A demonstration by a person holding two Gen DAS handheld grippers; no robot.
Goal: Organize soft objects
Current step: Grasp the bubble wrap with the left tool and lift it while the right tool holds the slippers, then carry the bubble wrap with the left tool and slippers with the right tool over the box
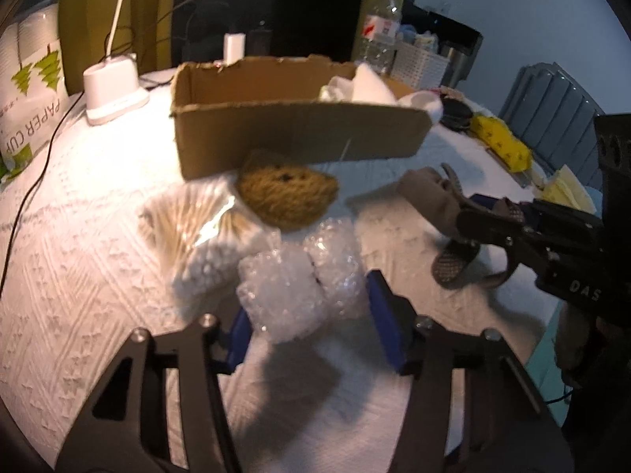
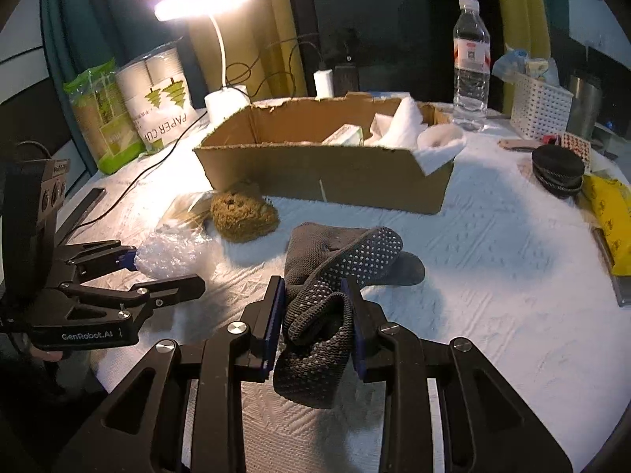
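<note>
Right gripper (image 2: 313, 325) is clamped on the grey grip-dot sock (image 2: 327, 295); the sock is bunched between the pads, its toe end draped onto the white table cover (image 2: 493, 276). Left gripper (image 1: 309, 313) is being closed around the bubble wrap wad (image 1: 299, 280); both pads appear to be touching it, so it is judged gripped, lightly. Just beyond, the brown knitted piece (image 1: 286, 197) and a bag of sticks (image 1: 189, 216) are lying against the cardboard box (image 2: 327, 173), which is already holding white soft items. Advice: both loads should be lifted clear of the box wall before being released inside; the sock's trailing end should be kept from snagging the rim.
</note>
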